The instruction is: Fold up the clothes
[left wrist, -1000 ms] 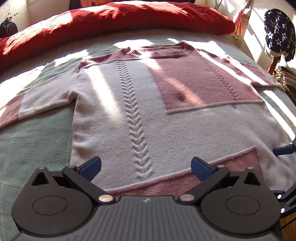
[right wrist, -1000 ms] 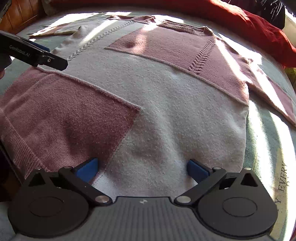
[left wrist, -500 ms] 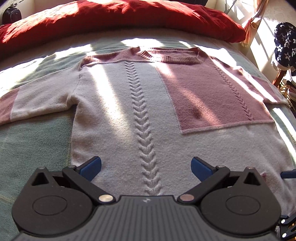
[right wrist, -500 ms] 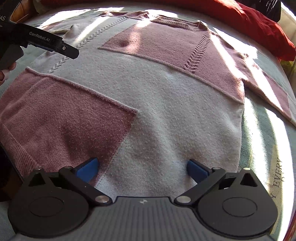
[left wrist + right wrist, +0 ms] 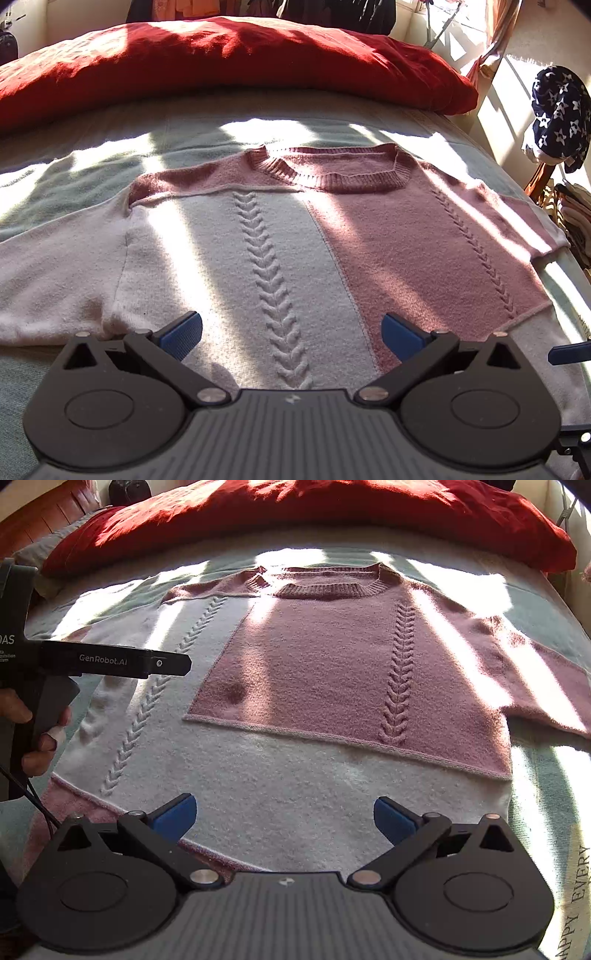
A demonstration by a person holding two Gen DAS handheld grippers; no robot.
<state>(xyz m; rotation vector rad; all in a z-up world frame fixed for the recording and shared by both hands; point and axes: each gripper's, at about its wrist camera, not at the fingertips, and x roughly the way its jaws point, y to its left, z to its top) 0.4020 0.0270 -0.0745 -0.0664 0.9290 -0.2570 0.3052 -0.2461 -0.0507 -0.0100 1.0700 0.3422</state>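
Pink and off-white knit covers most of both views: a sweater (image 5: 280, 258) lies spread flat, front up, on a bed covered by a pale green blanket (image 5: 74, 184). Its ribbed neckline points toward a long red pillow (image 5: 221, 62) at the head of the bed, and both sleeves stretch out to the sides. A braided cable pattern runs down the white half and another down the pink panel. Bars of sunlight and shadow cross the fabric.

In the left wrist view, the left claw (image 5: 291, 334) hovers low over the sweater's body, its blue-padded fingers spread wide with nothing between them. The cable braid passes between the fingers.

In the right wrist view, the right claw (image 5: 284, 814) is likewise released, fingers wide apart above the white lower part of the sweater (image 5: 295, 775). To its left, a person's hand (image 5: 33, 734) grips the handle of the left claw's device, whose black body reaches out over the sweater's white side.

A dark cloth with white stars (image 5: 561, 114) hangs at the right of the left wrist view, off the bed.
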